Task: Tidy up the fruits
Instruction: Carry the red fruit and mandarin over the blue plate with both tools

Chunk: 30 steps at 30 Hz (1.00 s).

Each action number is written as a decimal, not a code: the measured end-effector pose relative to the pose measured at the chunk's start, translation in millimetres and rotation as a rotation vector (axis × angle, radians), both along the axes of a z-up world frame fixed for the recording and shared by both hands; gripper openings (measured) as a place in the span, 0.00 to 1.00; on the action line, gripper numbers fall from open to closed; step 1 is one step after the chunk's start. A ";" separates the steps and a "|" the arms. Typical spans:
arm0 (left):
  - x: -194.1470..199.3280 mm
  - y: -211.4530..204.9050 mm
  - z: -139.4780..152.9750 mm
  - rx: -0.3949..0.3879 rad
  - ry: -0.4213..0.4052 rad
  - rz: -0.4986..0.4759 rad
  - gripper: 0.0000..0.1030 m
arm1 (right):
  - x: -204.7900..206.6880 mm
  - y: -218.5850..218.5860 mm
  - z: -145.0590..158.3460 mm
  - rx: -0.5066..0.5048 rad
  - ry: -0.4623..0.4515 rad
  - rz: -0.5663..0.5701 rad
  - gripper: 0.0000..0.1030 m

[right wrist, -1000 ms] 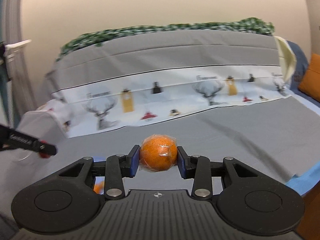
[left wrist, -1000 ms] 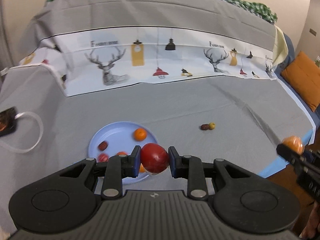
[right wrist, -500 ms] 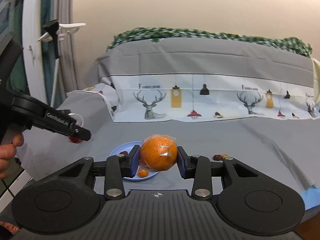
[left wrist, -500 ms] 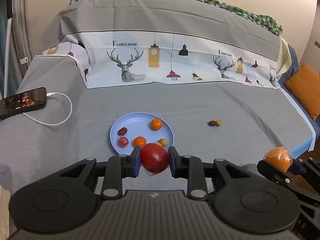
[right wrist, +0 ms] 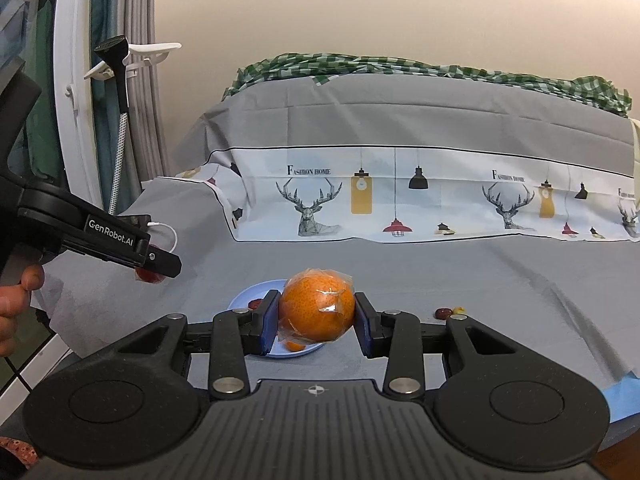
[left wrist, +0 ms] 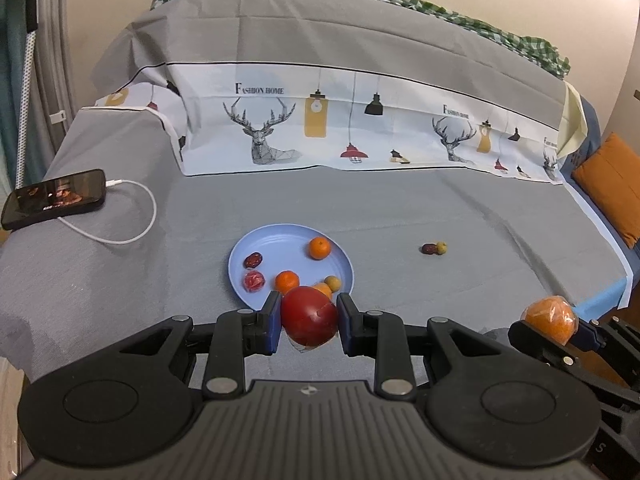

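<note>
While I hold my left tongs (left wrist: 308, 323) above the near rim of the blue plate (left wrist: 280, 240), they are squeezed on a red fruit (left wrist: 309, 316). My right tongs (right wrist: 316, 320) are squeezed on an orange (right wrist: 317, 306) in thin clear wrap, up over the grey bed cover (left wrist: 440, 208).

I think both fruits are round, firm and light. The pads press on their widest part, one on each side, and that looks like the best spot. The wrap on the orange may be slippery, so it could slide if I tip my tongs. The red fruit looks smooth and shiny, and a hard squeeze could bruise it.

The plate already has small fruits on it. Two more little ones (left wrist: 434, 248) lie together on the cover, well apart from the plate. They look tiny and would need a gentle pinch.
</note>
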<state>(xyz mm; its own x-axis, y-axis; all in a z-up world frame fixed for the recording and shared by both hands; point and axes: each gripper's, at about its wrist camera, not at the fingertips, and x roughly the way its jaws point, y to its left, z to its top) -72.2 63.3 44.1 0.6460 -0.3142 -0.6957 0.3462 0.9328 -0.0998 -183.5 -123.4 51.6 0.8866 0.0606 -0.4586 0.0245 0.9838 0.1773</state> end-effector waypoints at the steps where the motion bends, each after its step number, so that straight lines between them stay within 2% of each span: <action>1: -0.7 0.7 0.1 0.000 0.003 0.005 0.31 | 0.3 0.3 -0.6 0.002 0.003 0.004 0.39; 12: 14.5 14.0 -10.7 0.012 0.034 0.068 0.31 | 31.9 3.9 -14.3 0.017 0.080 0.077 0.39; 20: 53.0 5.1 -31.7 0.030 0.077 0.068 0.31 | 69.2 8.7 -31.2 0.021 0.120 0.080 0.39; 30: 113.3 -22.0 -71.4 0.073 0.134 0.033 0.31 | 143.2 11.7 -68.7 0.017 0.207 0.081 0.39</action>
<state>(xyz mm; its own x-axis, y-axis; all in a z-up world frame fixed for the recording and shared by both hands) 41.1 41.3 -27.3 0.5550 -0.2399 -0.7965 0.3038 0.9498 -0.0744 -40.4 -111.6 -17.1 0.7654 0.1372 -0.6287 -0.0173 0.9810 0.1931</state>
